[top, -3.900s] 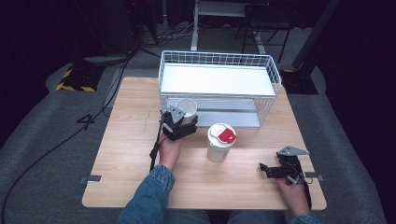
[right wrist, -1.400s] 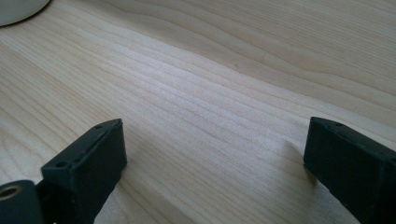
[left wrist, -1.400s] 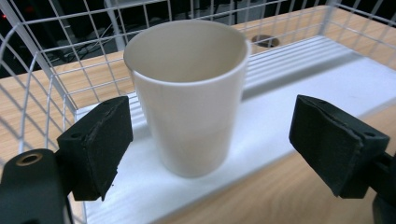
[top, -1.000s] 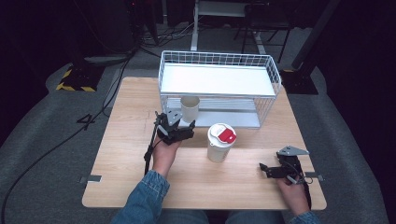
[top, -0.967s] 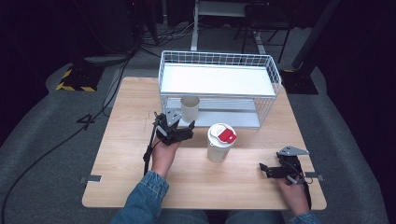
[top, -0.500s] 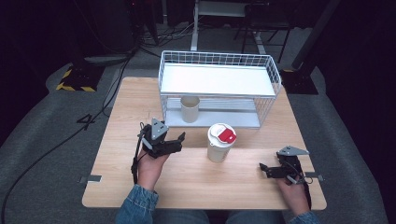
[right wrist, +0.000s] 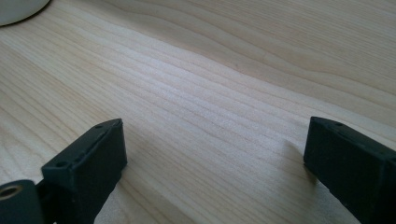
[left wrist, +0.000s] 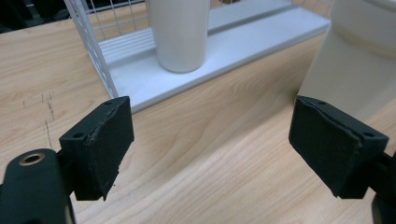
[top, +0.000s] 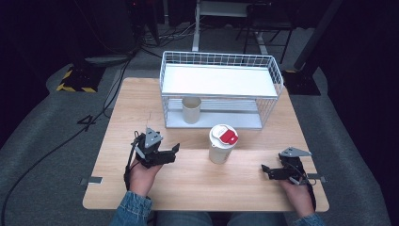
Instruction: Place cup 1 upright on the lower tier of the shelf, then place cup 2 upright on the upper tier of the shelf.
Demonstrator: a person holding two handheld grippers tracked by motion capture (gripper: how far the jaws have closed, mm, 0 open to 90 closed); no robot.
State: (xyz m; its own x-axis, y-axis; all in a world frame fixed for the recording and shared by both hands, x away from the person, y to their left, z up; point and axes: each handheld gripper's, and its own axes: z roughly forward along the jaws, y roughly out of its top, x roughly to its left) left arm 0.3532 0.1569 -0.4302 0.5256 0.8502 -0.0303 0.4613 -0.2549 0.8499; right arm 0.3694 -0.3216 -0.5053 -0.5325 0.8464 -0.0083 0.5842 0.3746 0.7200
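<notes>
Beige paper cup (top: 191,109) stands upright on the lower shelf of the wire rack (top: 270,70), at the shelf's left end, open side up, tucked under the upper white shelf. Nothing touches it. Looks deliberately parked there: base flat on the shelf, just inside the front edge, clear of the wire side wall.

Left gripper (top: 175,151) sits on the wooden table (top: 235,188) at about 7 o'clock from that cup, well apart. Jaws are spread with only bare wood between them. In the left gripper view the cup (left wrist: 179,32) is ahead at roughly 11 o'clock beyond the jaws, so it's not lined up for a grab; my read is the hand is clear of the rack, job on that cup done.

Lidded cup (top: 222,143), white with a red tab on the lid, stands on the table in front of the rack, at 3 o'clock from the left gripper. Its wall (left wrist: 355,60) shows just past the right-hand jaw in the left gripper view. Likely the next item to go on the shelf, since there's free shelf to the right of the beige cup.

Right gripper (top: 264,170) rests low on the table near the right front corner, at 4 o'clock from the lidded cup, jaws spread wide, empty. Parked out of the way, I'd say.
</notes>
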